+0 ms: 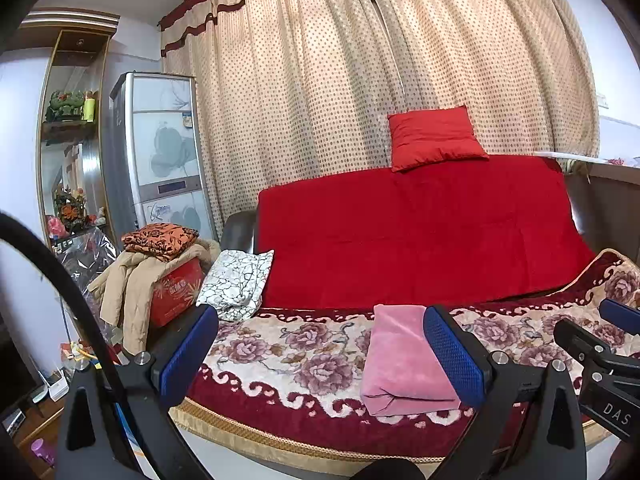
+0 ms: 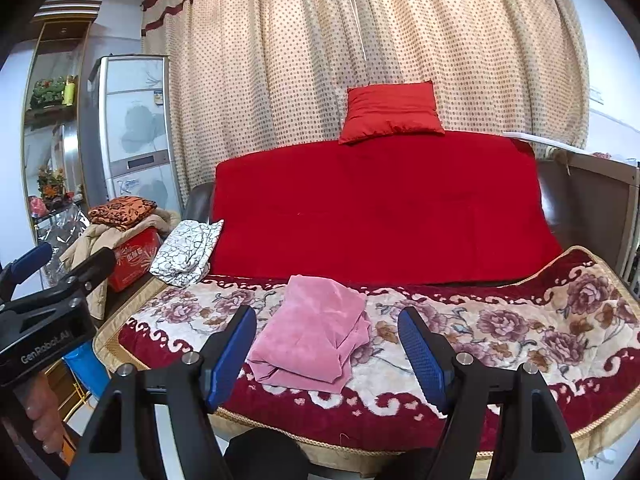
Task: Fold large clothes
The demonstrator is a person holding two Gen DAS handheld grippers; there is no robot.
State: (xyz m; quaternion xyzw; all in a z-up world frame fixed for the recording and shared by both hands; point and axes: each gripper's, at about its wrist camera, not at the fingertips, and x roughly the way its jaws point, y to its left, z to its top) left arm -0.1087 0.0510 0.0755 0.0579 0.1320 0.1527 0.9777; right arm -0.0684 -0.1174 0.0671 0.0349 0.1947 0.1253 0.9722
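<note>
A folded pink garment (image 1: 402,362) (image 2: 316,332) lies on the flowered blanket (image 1: 288,360) (image 2: 520,336) that covers the sofa seat. My left gripper (image 1: 320,354) hovers open in front of the seat edge, its right blue pad just right of the garment, nothing between the pads. My right gripper (image 2: 328,356) is also open and empty, held short of the garment's near end, with the garment seen between its blue pads. Each gripper shows at the edge of the other's view: the right gripper (image 1: 608,332) and the left gripper (image 2: 52,264).
A red throw (image 1: 420,232) covers the sofa back, with a red cushion (image 1: 434,138) on top. A white patterned pillow (image 1: 236,282) leans at the left armrest. Left of the sofa stand a red box (image 1: 176,292) piled with clothes and a fridge (image 1: 160,152). Curtains (image 1: 360,60) hang behind.
</note>
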